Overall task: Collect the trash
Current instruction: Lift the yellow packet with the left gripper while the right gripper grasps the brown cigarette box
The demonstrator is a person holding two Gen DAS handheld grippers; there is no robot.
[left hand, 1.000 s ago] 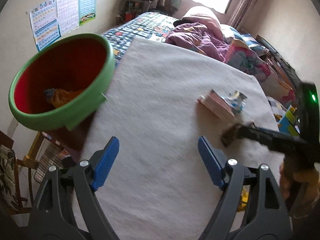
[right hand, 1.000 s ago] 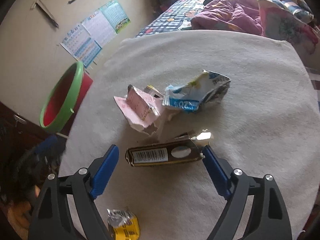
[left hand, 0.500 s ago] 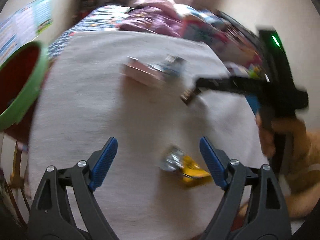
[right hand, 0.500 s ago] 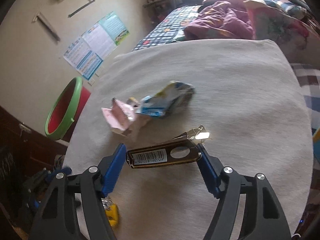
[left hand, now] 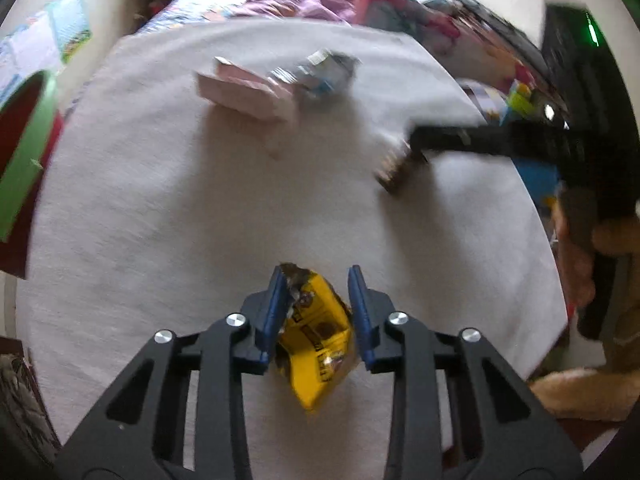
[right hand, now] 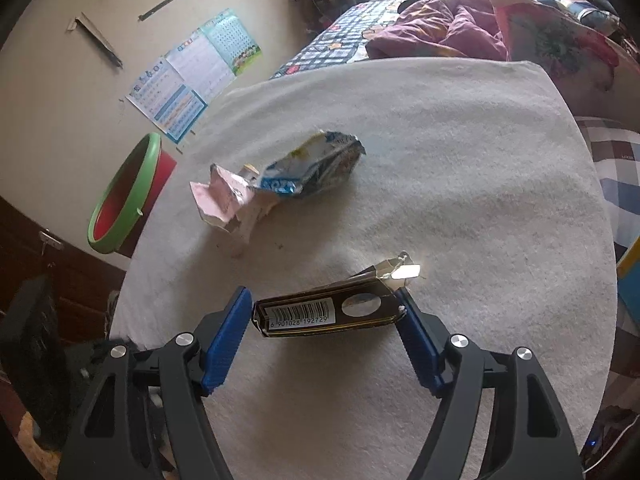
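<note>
A bedroom is being shown, with a rumpled purple blanket (right hand: pixel 440 28) on the bed behind and printed charts (right hand: pixel 192 80) pinned to the wall; a round surface (right hand: pixel 460 184) draped in pale, fuzzy cloth is carrying the trash.

The left hand-held gripper (left hand: pixel 318 308) is being drawn in around a yellow snack wrapper (left hand: pixel 316 332), its blue pads set close on either side, the left pad touching the torn top; whether the right pad is touching cannot be told. The wrapper is judged to be very light, thin and crinkly, likely to slip or fold, so it is best taken across its bunched middle. Its print is too blurred to be read.

The right hand-held gripper (right hand: pixel 326 316) is being held clamped on a flattened dark carton (right hand: pixel 328 312), pinched end to end just above the cloth. The carton is judged to be light and fairly stiff lengthwise, though buckling is possible if it is squeezed harder. A barcode is showing, with digits reading roughly 6 901028 192729.

A crumpled pink carton (right hand: pixel 224 200) and a blue-and-white foil bag (right hand: pixel 316 168), touching each other, are lying further back. A green-rimmed red bin (right hand: pixel 124 196) is standing off the left edge.
</note>
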